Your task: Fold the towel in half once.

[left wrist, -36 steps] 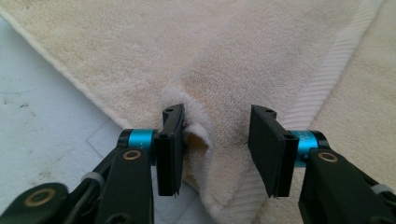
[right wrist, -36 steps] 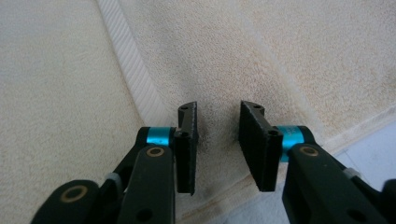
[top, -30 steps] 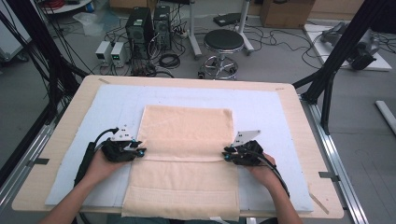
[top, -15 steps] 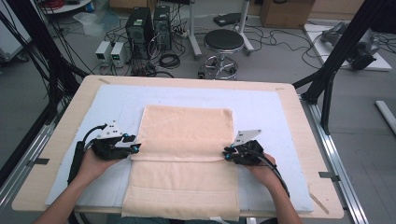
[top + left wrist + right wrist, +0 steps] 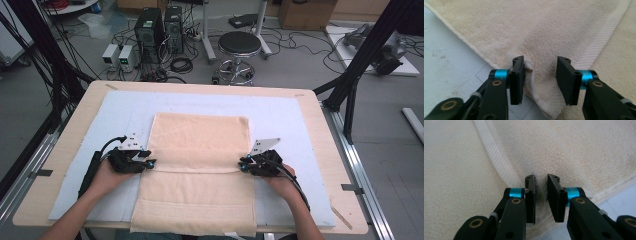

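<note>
Right gripper (image 5: 541, 195) pinches towel (image 5: 200, 145) fold; left gripper (image 5: 540, 75) jaws just closing – apart, astride towel edge

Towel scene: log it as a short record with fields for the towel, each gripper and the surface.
towel: beige towel, partly folded, its upper layer ending in an edge across the middle between the two grippers
left gripper: left gripper at the towel's left edge, jaws apart with a fold corner between them, one pad touching the cloth; the jaws have just been closing
right gripper: right gripper at the towel's right edge, jaws narrowly apart over a pinch of cloth; a firm grip cannot be told
surface: pale blue mat on a wooden table
</note>
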Motion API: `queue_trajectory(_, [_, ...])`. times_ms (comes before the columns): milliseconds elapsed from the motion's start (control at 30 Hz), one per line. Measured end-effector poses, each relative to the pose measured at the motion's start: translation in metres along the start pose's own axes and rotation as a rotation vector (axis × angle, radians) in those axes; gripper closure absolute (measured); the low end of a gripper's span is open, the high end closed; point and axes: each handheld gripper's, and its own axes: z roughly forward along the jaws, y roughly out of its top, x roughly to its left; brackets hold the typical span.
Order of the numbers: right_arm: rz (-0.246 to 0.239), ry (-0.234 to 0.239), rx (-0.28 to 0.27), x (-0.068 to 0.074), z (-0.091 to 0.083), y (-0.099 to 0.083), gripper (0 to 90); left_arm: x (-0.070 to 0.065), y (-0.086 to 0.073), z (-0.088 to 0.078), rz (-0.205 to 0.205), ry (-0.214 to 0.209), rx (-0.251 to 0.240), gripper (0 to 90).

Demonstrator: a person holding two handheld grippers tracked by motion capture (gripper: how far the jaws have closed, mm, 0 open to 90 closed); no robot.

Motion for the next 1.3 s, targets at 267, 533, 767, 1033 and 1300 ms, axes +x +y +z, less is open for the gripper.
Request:
queue_trajectory(267, [0.015,0.022,-0.014,-0.003,-0.001,0.000,83.8,-0.003,0.002,-0.003,0.018,0.017,-0.011,82.5])
queue_trajectory(533, [0.003,0.060,-0.042,0.011,-0.021,0.004,84.6,-0.017,0.001,-0.032,0.013,-0.030,-0.077,83.6])
queue_trajectory(767, [-0.048,0.062,-0.072,0.043,-0.054,0.000,84.6,-0.040,-0.004,-0.062,0.023,-0.069,-0.109,83.7])
queue_trajectory(1033, [-0.062,0.134,-0.086,0.078,-0.075,-0.009,73.1,-0.064,-0.028,-0.075,0.041,-0.089,-0.060,77.8])
queue_trajectory(1300, [-0.066,0.133,-0.064,0.073,-0.060,-0.011,63.1,-0.066,-0.029,-0.067,0.066,-0.158,-0.072,61.0])
